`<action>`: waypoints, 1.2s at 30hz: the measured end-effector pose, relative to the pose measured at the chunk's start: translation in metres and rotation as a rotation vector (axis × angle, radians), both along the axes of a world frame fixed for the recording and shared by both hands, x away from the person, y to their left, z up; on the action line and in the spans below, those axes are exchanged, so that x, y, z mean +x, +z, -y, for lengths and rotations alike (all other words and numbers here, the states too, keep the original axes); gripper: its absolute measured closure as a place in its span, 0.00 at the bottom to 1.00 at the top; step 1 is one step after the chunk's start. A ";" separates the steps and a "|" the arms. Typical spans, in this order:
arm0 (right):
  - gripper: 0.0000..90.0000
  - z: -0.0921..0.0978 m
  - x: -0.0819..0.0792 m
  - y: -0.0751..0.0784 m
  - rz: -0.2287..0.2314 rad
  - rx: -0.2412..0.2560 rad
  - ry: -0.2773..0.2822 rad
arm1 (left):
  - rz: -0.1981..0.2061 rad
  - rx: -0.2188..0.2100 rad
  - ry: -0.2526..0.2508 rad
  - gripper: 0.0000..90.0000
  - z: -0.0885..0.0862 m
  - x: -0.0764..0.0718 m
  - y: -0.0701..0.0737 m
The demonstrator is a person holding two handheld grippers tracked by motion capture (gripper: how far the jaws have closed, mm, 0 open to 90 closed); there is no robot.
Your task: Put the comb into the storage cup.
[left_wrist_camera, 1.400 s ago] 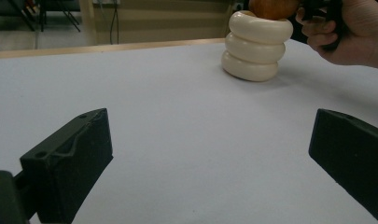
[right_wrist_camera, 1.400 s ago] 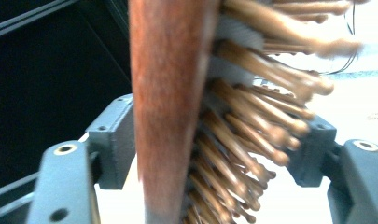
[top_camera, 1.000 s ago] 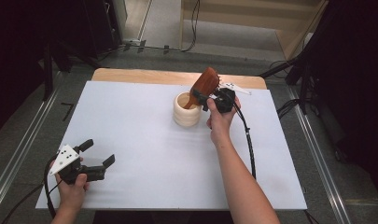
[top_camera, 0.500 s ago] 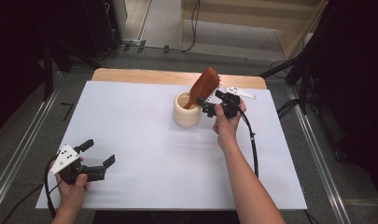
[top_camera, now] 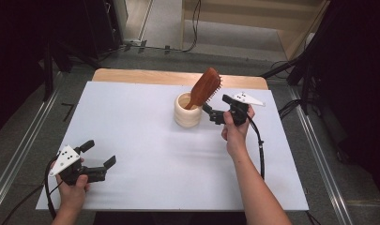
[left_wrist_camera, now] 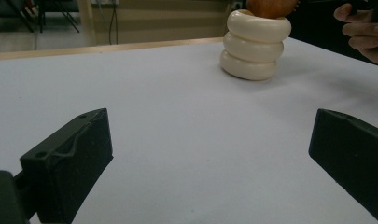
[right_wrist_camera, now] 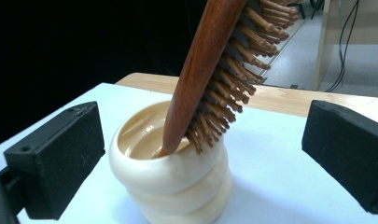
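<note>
A wooden hairbrush stands tilted, handle down, in a cream ribbed cup.

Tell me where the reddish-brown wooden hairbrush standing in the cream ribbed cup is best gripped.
Probably the reddish-brown wooden hairbrush by its flat head edges, from the right gripper side. Its handle sits inside the cream ribbed cup, and the head leans out above the rim.

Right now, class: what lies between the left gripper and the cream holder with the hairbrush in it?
Nothing: in the left gripper view, bare white table runs from the open left gripper to the cream holder holding the hairbrush.
</note>
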State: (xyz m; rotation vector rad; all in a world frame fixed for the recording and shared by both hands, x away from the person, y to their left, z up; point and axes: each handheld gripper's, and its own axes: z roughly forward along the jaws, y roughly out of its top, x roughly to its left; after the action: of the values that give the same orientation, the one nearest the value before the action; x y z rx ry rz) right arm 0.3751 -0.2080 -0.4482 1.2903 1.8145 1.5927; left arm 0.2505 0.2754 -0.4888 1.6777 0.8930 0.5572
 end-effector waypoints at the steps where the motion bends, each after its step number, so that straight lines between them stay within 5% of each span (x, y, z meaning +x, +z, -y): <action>1: 0.00 0.002 -0.002 0.000 0.005 -0.006 0.000 | -0.001 0.000 0.000 0.00 0.000 0.000 0.000; 36: 0.00 0.053 -0.080 -0.015 0.055 -0.080 -0.023 | 0.006 -0.001 -0.006 0.00 0.000 -0.001 0.000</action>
State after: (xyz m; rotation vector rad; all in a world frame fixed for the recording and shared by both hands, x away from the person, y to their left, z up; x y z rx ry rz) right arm 0.2950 -0.2605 -0.4628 1.2155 1.8049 1.5123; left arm 0.2492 0.2753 -0.4885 1.6770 0.8839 0.5575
